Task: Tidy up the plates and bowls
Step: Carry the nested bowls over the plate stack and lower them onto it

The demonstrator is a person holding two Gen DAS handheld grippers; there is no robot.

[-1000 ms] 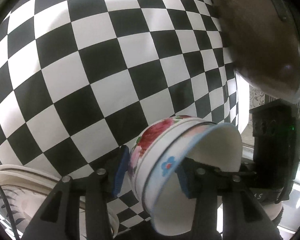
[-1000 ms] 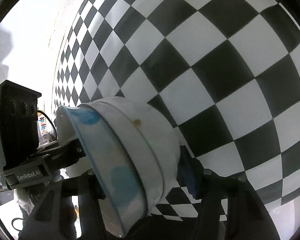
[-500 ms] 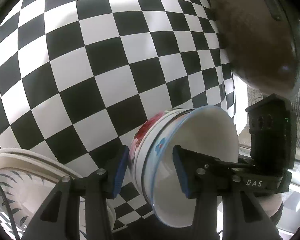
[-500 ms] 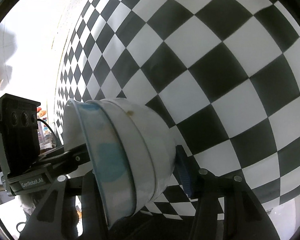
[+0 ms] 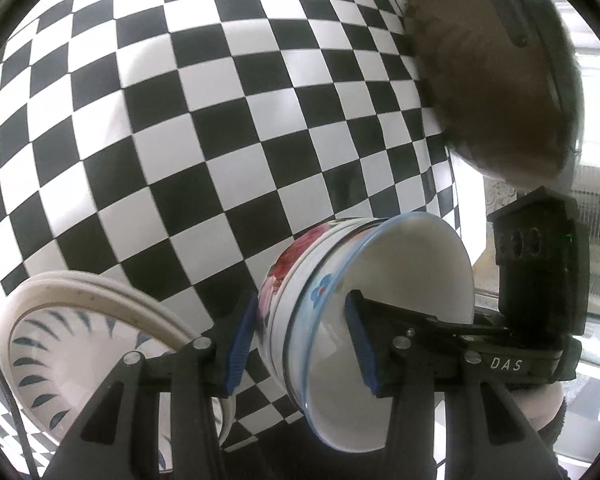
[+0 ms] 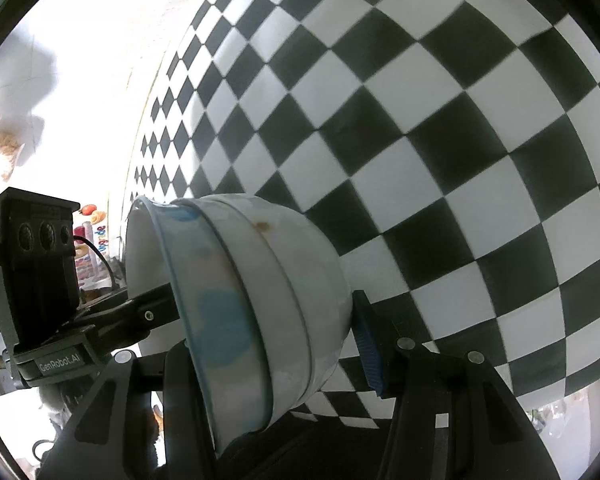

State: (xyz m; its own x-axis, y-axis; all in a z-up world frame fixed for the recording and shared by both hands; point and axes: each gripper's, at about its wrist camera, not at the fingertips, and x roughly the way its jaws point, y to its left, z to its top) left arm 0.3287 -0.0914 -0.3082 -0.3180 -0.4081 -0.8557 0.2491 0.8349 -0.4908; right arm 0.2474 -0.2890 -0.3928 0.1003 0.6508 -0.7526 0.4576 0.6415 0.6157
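Note:
A stack of nested bowls (image 5: 320,300), the inner one white with a blue rim and blue flowers, the outer one with red flowers, sits between both grippers above the checkered table (image 5: 220,120). My left gripper (image 5: 300,344) spans its rim wall, one blue pad inside, one outside. My right gripper (image 6: 272,344) spans the opposite wall of the same stack (image 6: 260,288). Both sets of pads look slightly apart from the bowl. White plates with blue leaf marks (image 5: 80,340) lie stacked at the lower left.
A dark brown rounded object (image 5: 492,80) sits at the table's right edge in the left wrist view. Beyond the table edge in the right wrist view there is bright clutter (image 6: 92,232). The black-and-white cloth covers the rest.
The bowl stack has come lower toward the table and more of the plate stack shows at lower left. The gaps between pads and bowl have widened slightly.

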